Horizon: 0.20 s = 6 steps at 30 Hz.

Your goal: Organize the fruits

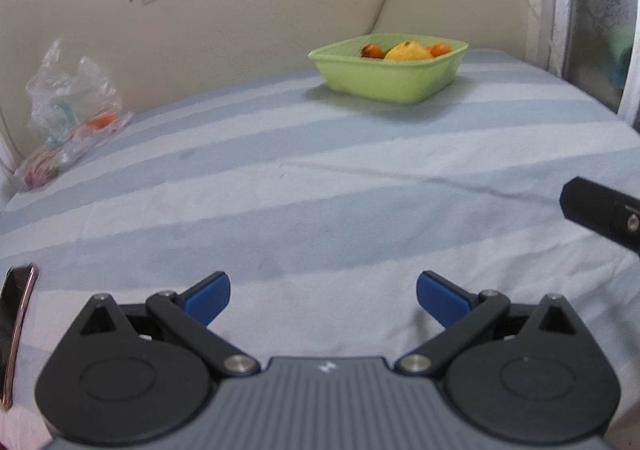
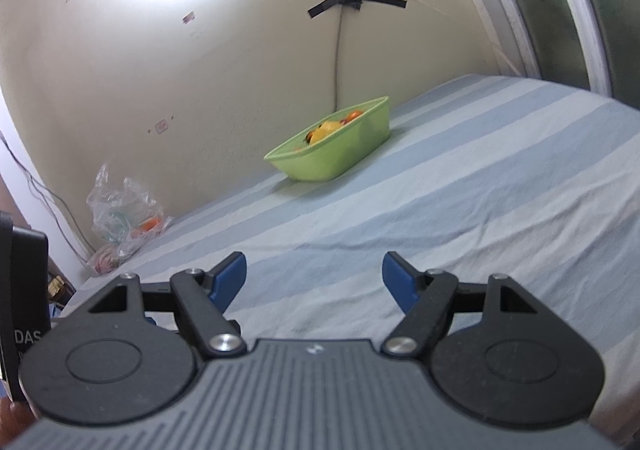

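Note:
A light green tub (image 1: 384, 83) stands at the far side of the striped bed, near the wall corner. It holds a yellow fruit (image 1: 408, 51) and small orange fruits (image 1: 440, 49). It also shows in the right wrist view (image 2: 340, 153). A clear plastic bag (image 1: 72, 97) with an orange fruit (image 1: 102, 121) inside lies at the far left against the wall; it shows in the right wrist view too (image 2: 124, 217). My left gripper (image 1: 323, 300) is open and empty, low over the sheet. My right gripper (image 2: 314, 278) is open and empty, far from the tub.
The blue-and-white striped sheet (image 1: 320, 177) covers the bed. Part of the other gripper (image 1: 600, 209) pokes in at the right edge. A phone-like object (image 1: 16, 330) lies at the left edge. A cable and black tape (image 2: 352, 1) run down the wall. A window frame (image 2: 560, 9) stands at the right.

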{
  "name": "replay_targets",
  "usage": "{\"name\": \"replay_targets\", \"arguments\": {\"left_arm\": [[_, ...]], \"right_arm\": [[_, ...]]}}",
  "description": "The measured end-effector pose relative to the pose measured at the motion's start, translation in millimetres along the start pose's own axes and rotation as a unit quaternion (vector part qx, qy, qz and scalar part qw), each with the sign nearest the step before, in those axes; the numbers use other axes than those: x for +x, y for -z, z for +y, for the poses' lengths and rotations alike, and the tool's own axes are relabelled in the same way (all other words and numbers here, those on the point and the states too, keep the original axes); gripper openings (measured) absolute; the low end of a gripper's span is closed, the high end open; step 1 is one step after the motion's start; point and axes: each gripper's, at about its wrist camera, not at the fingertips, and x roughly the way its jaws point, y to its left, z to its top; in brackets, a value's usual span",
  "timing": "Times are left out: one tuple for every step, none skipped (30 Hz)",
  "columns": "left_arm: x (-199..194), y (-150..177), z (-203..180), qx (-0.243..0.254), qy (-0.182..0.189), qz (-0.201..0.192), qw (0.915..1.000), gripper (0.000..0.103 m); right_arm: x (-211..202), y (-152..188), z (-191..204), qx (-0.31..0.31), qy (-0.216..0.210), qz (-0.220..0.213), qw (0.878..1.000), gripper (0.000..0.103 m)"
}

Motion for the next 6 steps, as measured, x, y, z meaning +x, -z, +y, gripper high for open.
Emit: {"name": "replay_targets", "arguments": {"left_arm": [[-3, -4, -2, 0.003, 0.006, -0.007, 1.0, 0.103], [-5, -8, -4, 0.005, 0.011, -0.015, 0.9998, 0.103], [-9, -13, -5, 0.007, 0.017, -0.024, 0.9996, 0.103], [-13, -20, -5, 0.007, 0.024, -0.034, 0.9991, 0.103], [-16, -26, -5, 0.007, 0.028, -0.043, 0.9987, 0.103], [-21, -33, -5, 0.008, 0.03, -0.055, 0.998, 0.103]], "right_arm": [[0, -6, -1, -0.004, 0.003, -0.003, 1.0, 0.077], [0, -14, -2, -0.012, 0.004, -0.003, 1.0, 0.077], [2, -21, -3, -0.018, 0.002, -0.001, 1.0, 0.077], [4, -31, -4, -0.024, 0.0, 0.004, 1.0, 0.077], [8, -43, -5, -0.03, -0.004, 0.014, 0.999, 0.077], [12, -54, -6, -0.039, -0.008, 0.026, 0.999, 0.081]]}}
